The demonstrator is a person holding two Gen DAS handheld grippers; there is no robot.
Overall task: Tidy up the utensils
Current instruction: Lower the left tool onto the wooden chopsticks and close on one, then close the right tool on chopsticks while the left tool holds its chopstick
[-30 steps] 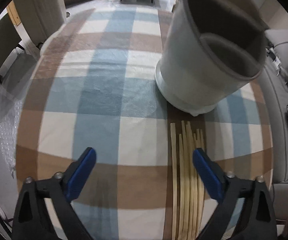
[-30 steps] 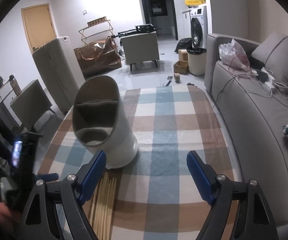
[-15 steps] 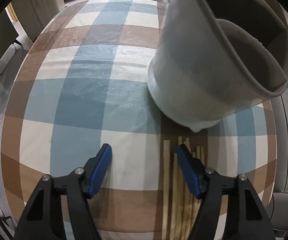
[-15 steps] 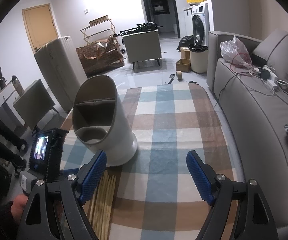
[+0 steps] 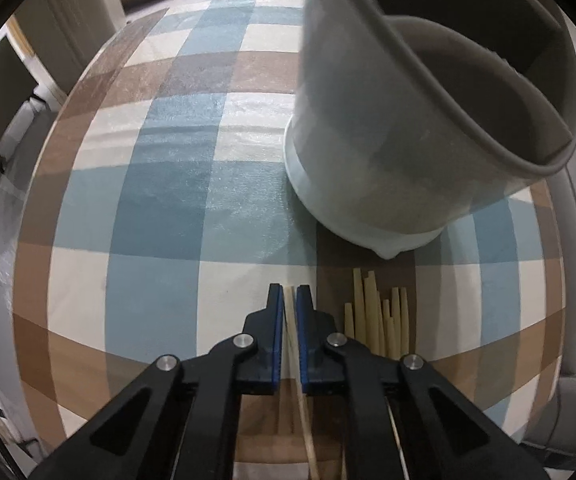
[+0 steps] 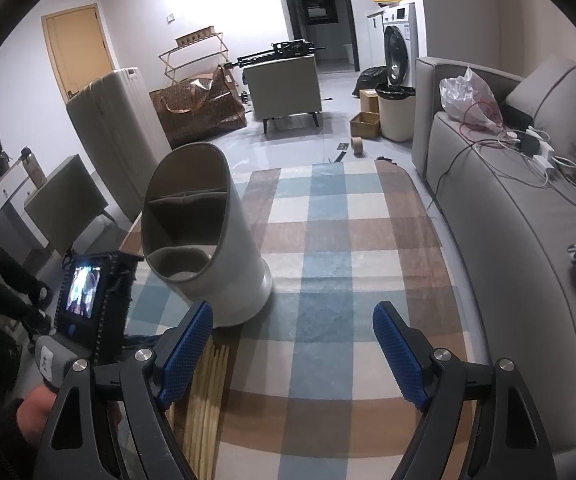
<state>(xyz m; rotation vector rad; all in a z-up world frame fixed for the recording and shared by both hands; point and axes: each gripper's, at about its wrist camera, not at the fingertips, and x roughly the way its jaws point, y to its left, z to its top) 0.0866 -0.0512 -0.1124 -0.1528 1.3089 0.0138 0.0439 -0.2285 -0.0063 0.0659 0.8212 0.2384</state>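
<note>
While the left gripper [image 5: 290,294], just closed, pinches one chopstick [image 5: 292,332] lengthwise, the holder [image 5: 399,152] stands ahead-right; the right gripper [image 6: 292,322] gapes empty.

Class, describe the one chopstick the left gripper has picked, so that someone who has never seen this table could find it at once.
Start at the checked tablecloth and find the tall grey utensil holder. Just in front of its base lies a row of pale wooden chopsticks. The one you want, the single chopstick, sits apart from that row, pinched between the blue pads of the left gripper.
</note>
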